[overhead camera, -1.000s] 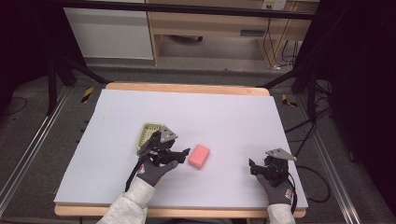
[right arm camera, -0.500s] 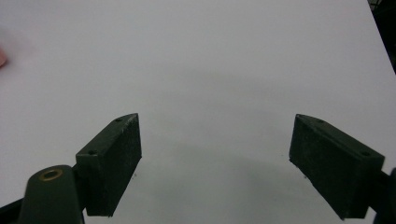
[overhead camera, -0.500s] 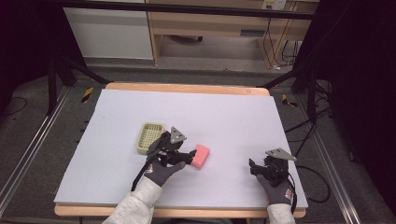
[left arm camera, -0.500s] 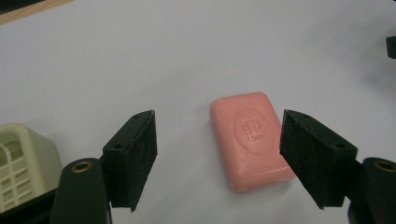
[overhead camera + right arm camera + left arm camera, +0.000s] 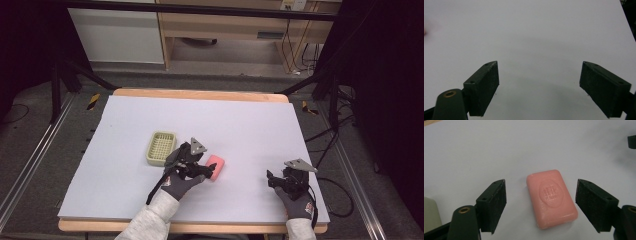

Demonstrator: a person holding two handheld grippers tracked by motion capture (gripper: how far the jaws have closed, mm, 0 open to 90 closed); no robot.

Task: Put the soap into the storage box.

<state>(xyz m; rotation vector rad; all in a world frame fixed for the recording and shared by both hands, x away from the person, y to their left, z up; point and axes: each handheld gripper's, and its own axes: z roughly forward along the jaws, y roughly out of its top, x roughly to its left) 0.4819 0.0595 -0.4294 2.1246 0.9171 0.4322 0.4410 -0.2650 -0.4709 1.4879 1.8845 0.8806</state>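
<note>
The pink soap (image 5: 551,198) lies flat on the white table (image 5: 250,120), just beside the little green soap dish (image 5: 161,148). The left gripper (image 5: 540,206) has its jaws on both sides of the soap. They have just been opening wider, and the pads do not touch the soap, so nothing is held. The right gripper (image 5: 539,87) rests over bare table, well apart from the soap, with its jaws wide and nothing in them. What could go wrong? The soap sits a bit crooked between the left jaws. If they close like that, I think one pad could hit a corner first and make the soap spin or slide away. Soap is smooth, so a weak squeeze could let it slip out when lifted.
</note>
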